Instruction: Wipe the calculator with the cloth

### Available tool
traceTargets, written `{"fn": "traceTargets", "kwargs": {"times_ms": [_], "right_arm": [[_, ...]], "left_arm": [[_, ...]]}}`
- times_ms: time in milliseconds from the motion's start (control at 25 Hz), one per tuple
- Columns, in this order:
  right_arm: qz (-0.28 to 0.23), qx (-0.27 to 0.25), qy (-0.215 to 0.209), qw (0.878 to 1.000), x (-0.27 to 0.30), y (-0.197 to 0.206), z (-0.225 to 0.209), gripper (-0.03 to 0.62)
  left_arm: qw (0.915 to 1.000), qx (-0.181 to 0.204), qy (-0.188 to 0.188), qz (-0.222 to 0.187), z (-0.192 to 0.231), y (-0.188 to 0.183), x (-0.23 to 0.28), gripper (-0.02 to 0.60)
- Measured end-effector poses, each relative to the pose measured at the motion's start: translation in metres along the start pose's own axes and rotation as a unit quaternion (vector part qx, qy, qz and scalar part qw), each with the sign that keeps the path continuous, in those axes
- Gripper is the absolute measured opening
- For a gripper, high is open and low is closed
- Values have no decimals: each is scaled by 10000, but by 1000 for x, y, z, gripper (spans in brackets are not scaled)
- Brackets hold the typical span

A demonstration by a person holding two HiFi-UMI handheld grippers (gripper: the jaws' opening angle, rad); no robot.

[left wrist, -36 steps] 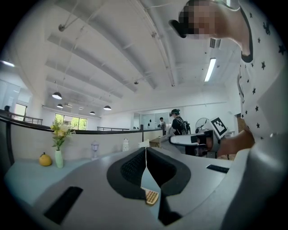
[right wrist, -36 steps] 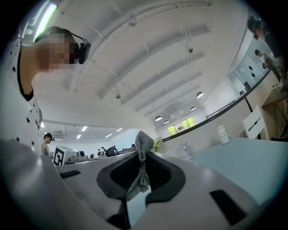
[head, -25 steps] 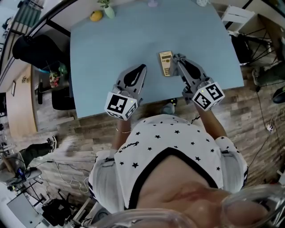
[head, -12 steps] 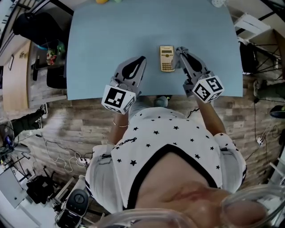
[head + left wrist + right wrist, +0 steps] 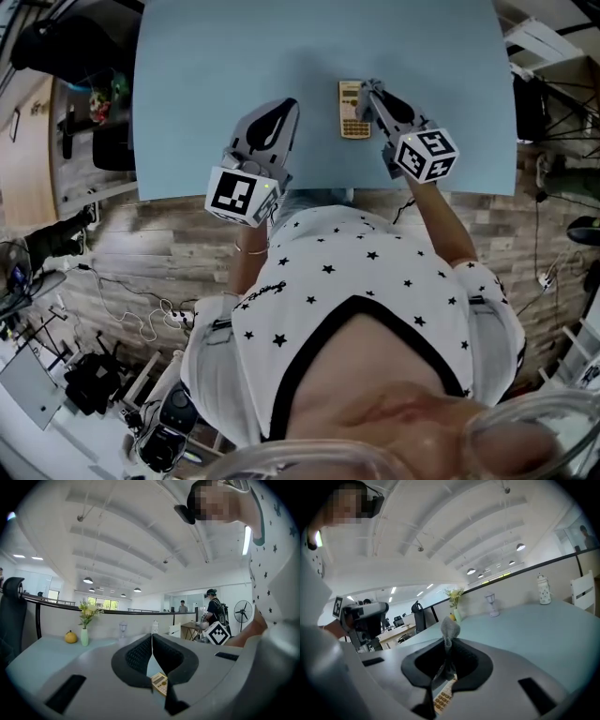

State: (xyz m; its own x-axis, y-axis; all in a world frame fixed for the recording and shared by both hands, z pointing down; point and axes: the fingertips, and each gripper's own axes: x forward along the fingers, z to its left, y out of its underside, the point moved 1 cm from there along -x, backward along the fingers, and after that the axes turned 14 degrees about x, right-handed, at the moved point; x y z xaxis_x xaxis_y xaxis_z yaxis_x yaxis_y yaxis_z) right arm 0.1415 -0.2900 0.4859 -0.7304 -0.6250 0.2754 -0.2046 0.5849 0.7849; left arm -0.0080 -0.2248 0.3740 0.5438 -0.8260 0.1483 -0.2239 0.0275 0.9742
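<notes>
The right gripper (image 5: 370, 94) is pinched tight on the grey cloth (image 5: 449, 629), right beside the calculator (image 5: 353, 110) on the blue table (image 5: 206, 66). I'd judge the wipe is just starting (contact is hard to make out). The left gripper (image 5: 284, 111) is closed on nothing, off to the side. The next move calls for dragging the cloth along the keys.

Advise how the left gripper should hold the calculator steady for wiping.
Grip the calculator across its narrow width at the keypad end nearest you, coming down from above on the left. It lies flat, long edges running away from you, and the right gripper with the cloth sits at its far right corner. The left gripper is shut; open its fingers first.
</notes>
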Motion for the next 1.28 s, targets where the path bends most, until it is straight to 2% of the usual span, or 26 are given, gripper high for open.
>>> {"fn": "traceTargets", "kwargs": {"times_ms": [440,680,1040,1280], "right_arm": [[994,-459,271,9936,70,45,-23,35],[1492,-720,412,9853,95,73,-28,35],[1519,-811,657,9829,92,76,-43,35],[1405,-743,978,9824,78,69,-61,35]], "left_arm": [[9998,-93,-180,92,33,8,6,29],[9991,-117,-354,201,43,12,-8,29],[9992,-128,-277,246,42,14,-9,29],[9995,-88,-190,244,47,13,-9,29]]}}
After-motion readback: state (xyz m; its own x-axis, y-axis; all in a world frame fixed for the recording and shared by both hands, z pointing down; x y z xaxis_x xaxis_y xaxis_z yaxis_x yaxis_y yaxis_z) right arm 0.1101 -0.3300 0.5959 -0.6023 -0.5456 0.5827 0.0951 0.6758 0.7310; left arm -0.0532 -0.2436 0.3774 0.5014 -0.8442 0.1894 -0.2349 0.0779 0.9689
